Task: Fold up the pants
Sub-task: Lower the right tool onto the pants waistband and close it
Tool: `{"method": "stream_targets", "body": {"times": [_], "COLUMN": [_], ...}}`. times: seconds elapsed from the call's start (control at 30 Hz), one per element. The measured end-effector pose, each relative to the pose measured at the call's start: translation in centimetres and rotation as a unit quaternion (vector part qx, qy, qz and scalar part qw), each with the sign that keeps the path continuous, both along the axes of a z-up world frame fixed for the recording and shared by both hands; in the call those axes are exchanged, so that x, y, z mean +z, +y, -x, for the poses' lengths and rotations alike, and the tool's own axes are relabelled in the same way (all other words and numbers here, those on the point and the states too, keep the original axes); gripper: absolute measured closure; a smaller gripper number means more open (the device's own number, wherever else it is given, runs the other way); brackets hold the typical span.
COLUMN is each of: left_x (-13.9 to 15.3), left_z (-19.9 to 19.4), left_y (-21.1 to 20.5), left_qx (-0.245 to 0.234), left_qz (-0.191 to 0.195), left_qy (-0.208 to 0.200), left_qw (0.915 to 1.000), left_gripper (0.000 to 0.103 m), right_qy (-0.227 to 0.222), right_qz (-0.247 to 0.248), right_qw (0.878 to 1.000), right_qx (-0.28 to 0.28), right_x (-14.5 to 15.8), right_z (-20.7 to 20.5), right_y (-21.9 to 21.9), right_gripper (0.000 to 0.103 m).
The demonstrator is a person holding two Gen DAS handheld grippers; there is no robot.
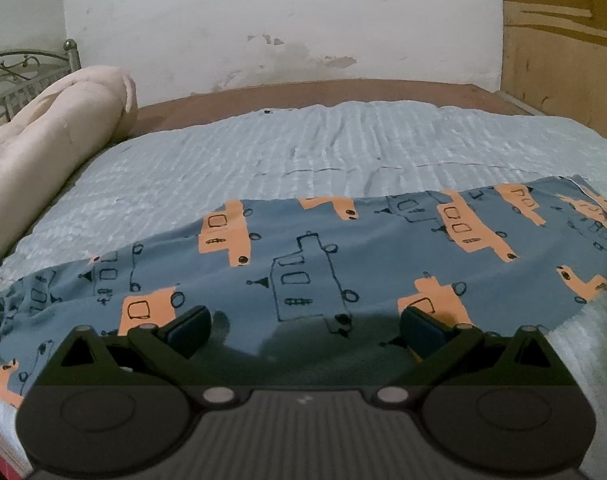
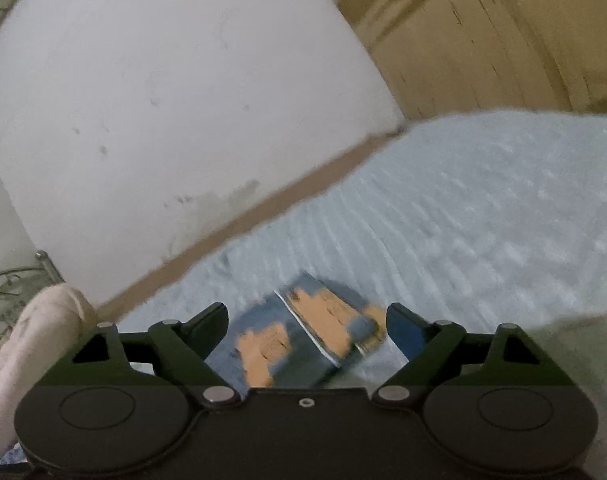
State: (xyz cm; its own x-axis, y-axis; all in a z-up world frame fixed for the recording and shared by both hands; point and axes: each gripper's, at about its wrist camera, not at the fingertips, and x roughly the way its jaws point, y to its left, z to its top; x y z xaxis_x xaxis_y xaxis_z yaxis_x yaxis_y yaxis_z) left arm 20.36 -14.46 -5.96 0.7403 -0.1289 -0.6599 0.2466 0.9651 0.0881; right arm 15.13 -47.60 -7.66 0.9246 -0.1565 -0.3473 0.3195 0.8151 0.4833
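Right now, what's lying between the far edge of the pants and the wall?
In the left wrist view, only the pale blue bedspread, then the brown bed edge, lie between the pants and the wall.

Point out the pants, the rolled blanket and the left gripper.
pants (image 1: 303, 248): left wrist view, on the blue cloth between the printed trucks.
rolled blanket (image 1: 51, 136): left wrist view, on the middle of the pink roll.
left gripper (image 1: 305, 332): left wrist view, midway between its fingertips, jaws apart.

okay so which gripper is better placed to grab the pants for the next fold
Probably the right gripper: its open jaws frame an edge of the pants. The left gripper, also open, faces flat mid-fabric with no edge between its fingers.
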Motion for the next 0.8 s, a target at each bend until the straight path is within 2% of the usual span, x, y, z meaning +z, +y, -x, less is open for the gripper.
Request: {"method": "stream_targets", "body": {"times": [0.07,0.13,0.27,0.6,0.8], "left_x": [0.1,0.2,0.1,-0.1,-0.1], "left_z": [0.3,0.5,0.7,0.9,1.0], "left_y": [0.0,0.0,-0.2,-0.3,-0.3], "left_qx": [-0.001,-0.001,-0.005,-0.005,-0.004], "left_qz": [0.003,0.005,0.003,0.004,0.005], "left_qy": [0.0,-0.003,-0.002,0.001,0.002], "left_qw": [1.0,1.0,1.0,1.0,1.0], "left_gripper": [0.001,0.001,0.001,0.001,0.001], "right_qy": [0.027,0.066,0.083,0.093,0.089], "right_qz": [0.014,0.02,0.006,0.0,0.019], "right_qw": [0.999,0.998,0.996,0.996,0.996], "right_qx": [0.016,0.013,-0.016,-0.01,0.007], "right_x": [0.3,0.2,-0.4,-0.8,0.0], "right_z": [-0.8,-1.8,-1.9,-0.9,-1.3], "right_y": [0.0,-0.1,-0.7,0.2,0.8], "right_gripper": [0.033,0.038,0.053,0.057,0.062]}}
